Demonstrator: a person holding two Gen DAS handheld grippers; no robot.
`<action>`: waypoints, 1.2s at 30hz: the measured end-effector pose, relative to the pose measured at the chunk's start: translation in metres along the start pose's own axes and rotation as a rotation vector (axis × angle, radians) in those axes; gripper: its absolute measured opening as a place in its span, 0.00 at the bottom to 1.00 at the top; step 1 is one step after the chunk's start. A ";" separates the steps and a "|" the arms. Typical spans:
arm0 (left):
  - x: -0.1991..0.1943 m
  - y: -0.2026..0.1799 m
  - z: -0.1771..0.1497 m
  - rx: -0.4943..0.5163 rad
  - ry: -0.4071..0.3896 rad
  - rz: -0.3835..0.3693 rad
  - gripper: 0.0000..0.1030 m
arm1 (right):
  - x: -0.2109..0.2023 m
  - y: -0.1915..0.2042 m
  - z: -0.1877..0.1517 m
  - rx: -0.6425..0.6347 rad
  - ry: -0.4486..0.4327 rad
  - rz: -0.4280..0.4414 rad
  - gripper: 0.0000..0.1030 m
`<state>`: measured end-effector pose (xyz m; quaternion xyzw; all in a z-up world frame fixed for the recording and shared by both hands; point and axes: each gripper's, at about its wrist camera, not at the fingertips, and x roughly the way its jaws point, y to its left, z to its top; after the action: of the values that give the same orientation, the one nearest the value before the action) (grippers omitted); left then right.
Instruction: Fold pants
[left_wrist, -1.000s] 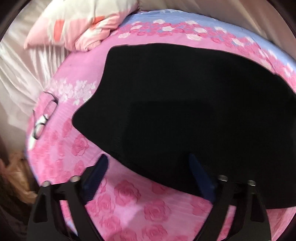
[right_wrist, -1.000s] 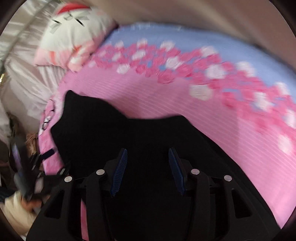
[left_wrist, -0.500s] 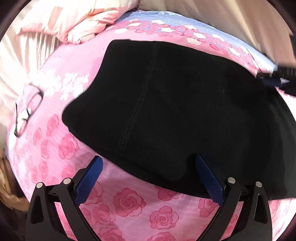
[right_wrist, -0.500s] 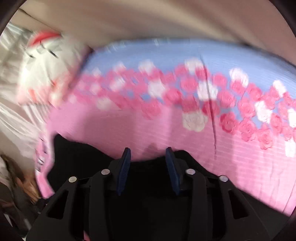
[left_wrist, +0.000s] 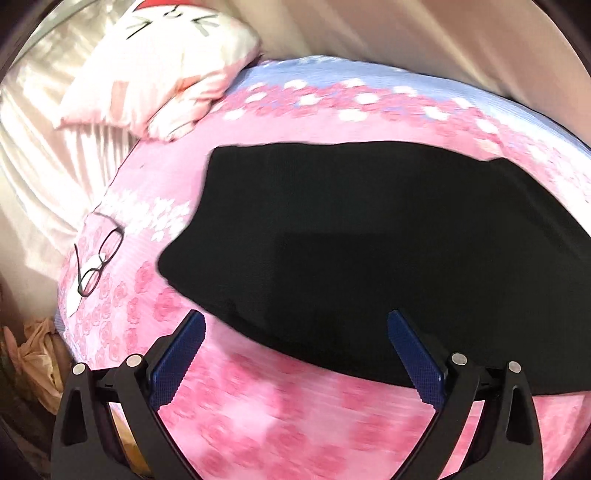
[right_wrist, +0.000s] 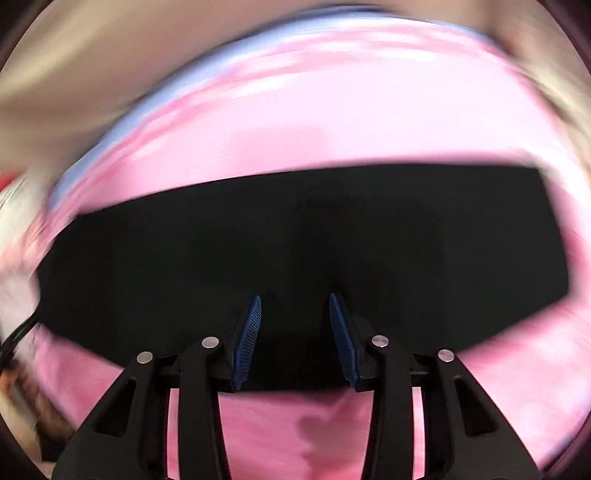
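Observation:
The black pants (left_wrist: 369, 243) lie folded flat on a pink rose-print bedspread (left_wrist: 258, 406). In the left wrist view my left gripper (left_wrist: 295, 332) is wide open and empty, held above the pants' near edge. In the right wrist view, which is motion-blurred, the pants (right_wrist: 295, 240) form a wide dark band, and my right gripper (right_wrist: 295, 310) is open with a narrower gap, empty, above their near edge.
A white and pink cartoon-cat pillow (left_wrist: 166, 66) lies at the bed's far left. A pair of glasses (left_wrist: 98, 254) lies on the spread left of the pants. Pale curtains hang behind. Clutter sits beyond the bed's left edge (left_wrist: 37, 354).
Both grippers have pulled back and up from the pants. The right gripper has swung so the whole folded pants show. The left jaws stayed wide open.

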<state>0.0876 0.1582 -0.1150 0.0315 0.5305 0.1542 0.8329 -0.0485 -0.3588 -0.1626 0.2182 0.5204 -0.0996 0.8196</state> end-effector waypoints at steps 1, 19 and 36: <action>-0.007 -0.013 0.001 0.011 -0.002 -0.006 0.95 | -0.011 -0.035 -0.002 0.056 -0.026 -0.021 0.37; -0.131 -0.273 -0.045 0.439 -0.141 -0.192 0.95 | -0.064 -0.228 0.019 0.350 -0.187 0.011 0.58; -0.121 -0.239 -0.053 0.374 -0.038 -0.173 0.95 | -0.023 -0.206 -0.004 0.515 -0.365 0.315 0.66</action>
<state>0.0464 -0.1104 -0.0836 0.1428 0.5349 -0.0196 0.8325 -0.1417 -0.5408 -0.1955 0.4738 0.2833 -0.1374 0.8224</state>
